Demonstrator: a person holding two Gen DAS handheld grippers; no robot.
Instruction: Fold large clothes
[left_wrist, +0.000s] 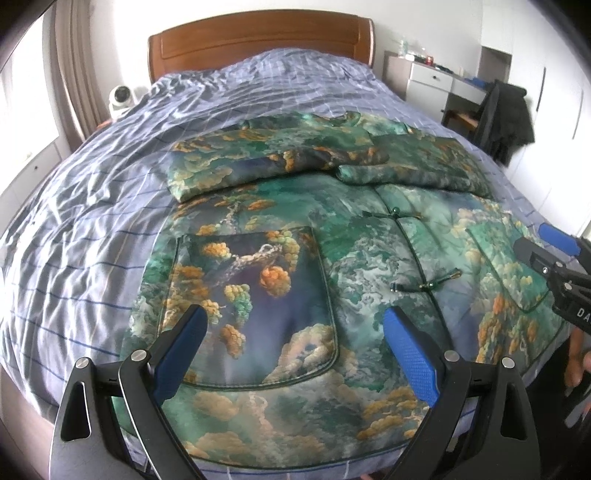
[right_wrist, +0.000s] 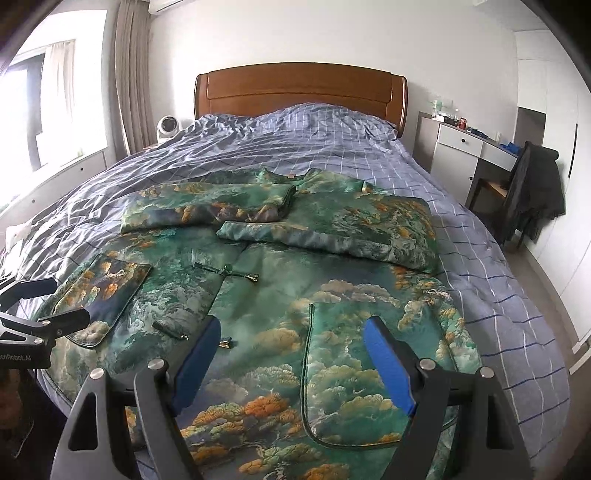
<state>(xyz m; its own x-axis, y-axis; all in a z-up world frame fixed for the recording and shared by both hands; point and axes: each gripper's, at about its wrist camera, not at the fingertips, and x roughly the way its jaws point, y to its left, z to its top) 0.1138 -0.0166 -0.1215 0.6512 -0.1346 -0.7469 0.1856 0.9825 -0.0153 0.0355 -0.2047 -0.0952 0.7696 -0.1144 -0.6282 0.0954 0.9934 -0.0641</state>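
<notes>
**Both grippers spread wide above a half-folded jacket**

Left gripper (left_wrist: 295, 332) fills the bottom of its own view, its blue-padded fingers (left_wrist: 410, 354) wide apart and gripping nothing, hovering over the near hem of the jacket (left_wrist: 280, 206). In the right wrist view the right gripper (right_wrist: 291, 347) stands the same way at the bottom of the frame, fingers apart, with only cloth showing between them.

Largest in both pictures is the bed (left_wrist: 92, 206), covered in a crumpled blue checked sheet, with a wooden headboard (right_wrist: 299, 86) at the top centre. The green, cloud-printed jacket lies flat on the near half of the bed, front side up. Both sleeves are folded across the chest: the left-of-frame sleeve (right_wrist: 207, 208) lies above, and the other sleeve (right_wrist: 332, 236) crosses just below it. Two patch pockets sit on the lower front, one (left_wrist: 255, 310) at lower centre of the left wrist view, the other (right_wrist: 354, 373) at lower centre of the right wrist view. Small knot buttons (right_wrist: 227, 273) run down the centre seam.

Only the right wrist view shows the curtain (right_wrist: 131, 74) and window at upper left in full; both show the white desk (right_wrist: 458, 147) and a dark garment (right_wrist: 535, 192) draped over a chair at right.
</notes>
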